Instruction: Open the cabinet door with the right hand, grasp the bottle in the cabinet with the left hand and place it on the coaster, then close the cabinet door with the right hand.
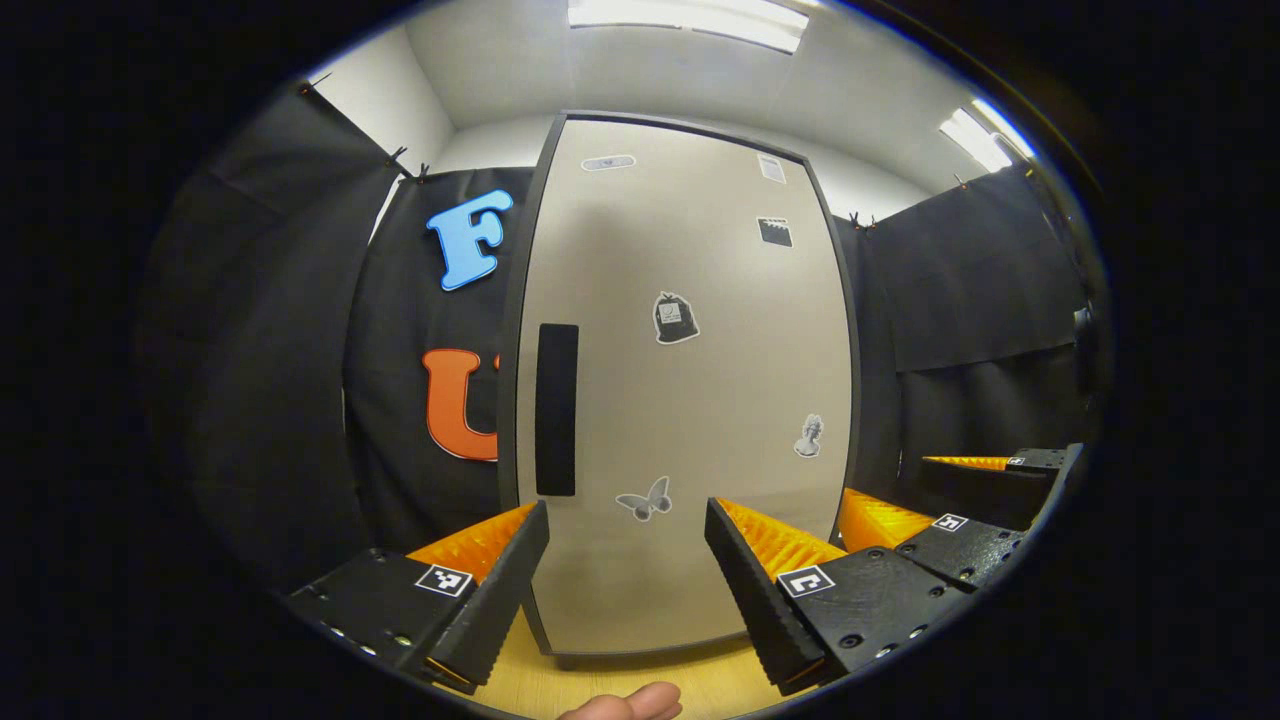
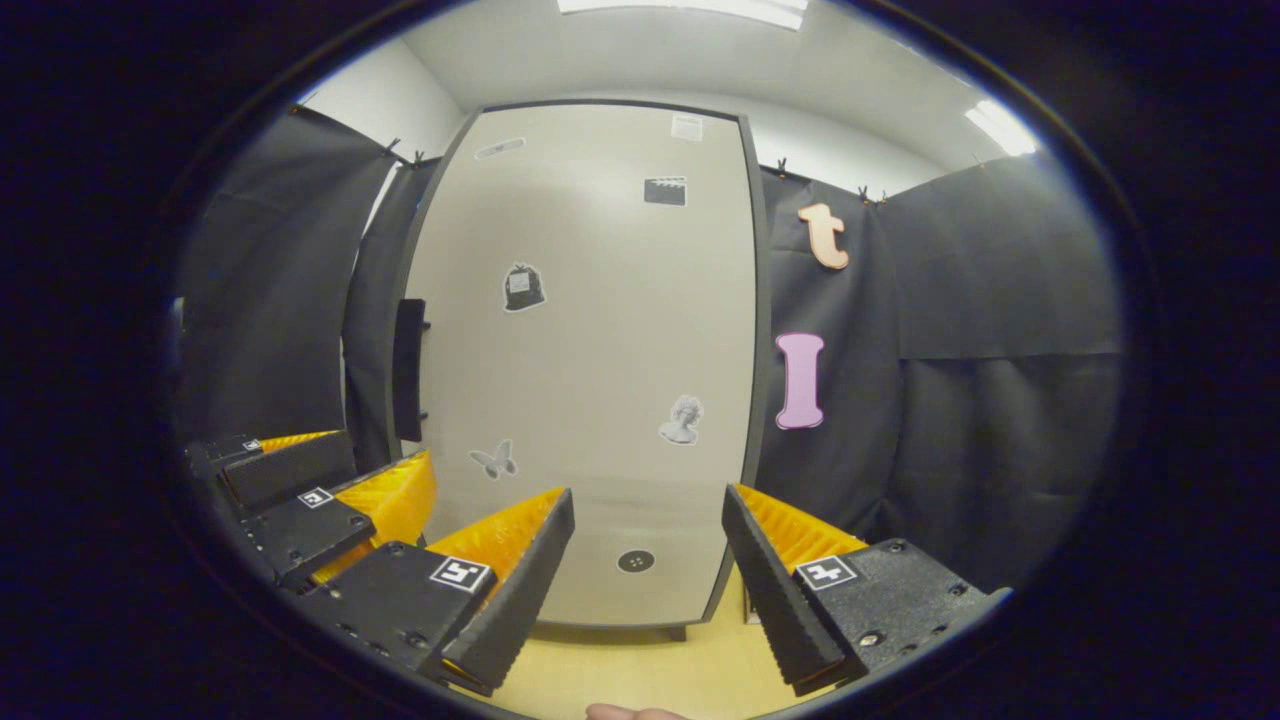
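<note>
Left gripper view: left gripper (image 1: 627, 560) is hovering spread, nothing between fingers, facing shut cabinet door (image 1: 690, 400); handle (image 1: 556, 408) at door's left edge.

Right gripper view: right gripper (image 2: 648, 565) is also hanging spread, aimed right of handle (image 2: 408, 370). Risk: fingers missing handle, sliding on the flat door. Bottle presumably inside, hidden.

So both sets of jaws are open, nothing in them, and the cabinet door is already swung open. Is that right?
Not quite: the cabinet door is shut, flat in its frame, as the left gripper view shows. The rest holds: the left gripper and right gripper have open jaws with nothing between them.
</note>
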`<state>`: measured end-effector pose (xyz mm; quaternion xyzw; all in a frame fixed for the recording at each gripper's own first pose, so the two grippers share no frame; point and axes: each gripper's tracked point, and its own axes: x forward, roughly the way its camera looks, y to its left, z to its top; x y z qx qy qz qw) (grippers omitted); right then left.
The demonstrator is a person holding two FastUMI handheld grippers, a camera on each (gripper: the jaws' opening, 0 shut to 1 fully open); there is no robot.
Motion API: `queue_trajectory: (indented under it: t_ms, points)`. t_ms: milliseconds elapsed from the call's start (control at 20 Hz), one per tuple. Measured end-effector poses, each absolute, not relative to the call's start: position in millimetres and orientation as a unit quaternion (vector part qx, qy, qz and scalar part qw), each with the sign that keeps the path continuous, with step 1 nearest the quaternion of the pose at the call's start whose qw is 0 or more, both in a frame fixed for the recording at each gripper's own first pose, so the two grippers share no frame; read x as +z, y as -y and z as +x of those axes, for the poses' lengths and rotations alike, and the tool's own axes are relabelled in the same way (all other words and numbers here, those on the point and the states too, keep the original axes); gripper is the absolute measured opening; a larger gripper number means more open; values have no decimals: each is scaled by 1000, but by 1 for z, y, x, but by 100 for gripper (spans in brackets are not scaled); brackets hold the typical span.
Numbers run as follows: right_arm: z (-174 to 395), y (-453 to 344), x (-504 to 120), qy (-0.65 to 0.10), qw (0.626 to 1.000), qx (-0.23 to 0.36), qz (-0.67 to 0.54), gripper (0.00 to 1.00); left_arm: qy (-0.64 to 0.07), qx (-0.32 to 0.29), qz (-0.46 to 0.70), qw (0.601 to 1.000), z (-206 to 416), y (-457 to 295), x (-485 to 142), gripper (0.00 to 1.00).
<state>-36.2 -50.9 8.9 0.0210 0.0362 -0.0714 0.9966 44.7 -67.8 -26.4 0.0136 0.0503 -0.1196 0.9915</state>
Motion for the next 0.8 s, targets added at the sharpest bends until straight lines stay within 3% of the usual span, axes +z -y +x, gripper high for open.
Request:
queue_trajectory:
  t_ms: [300, 800]
  points:
    - [-35, 52, 17, -28, 998, -39, 33, 96, -21, -90, 32, 995, 37, 62, -9, 95]
    - [-38, 68, -1, -64, 996, -28, 50, 96, -29, -91, 53, 994, 32, 77, -16, 95]
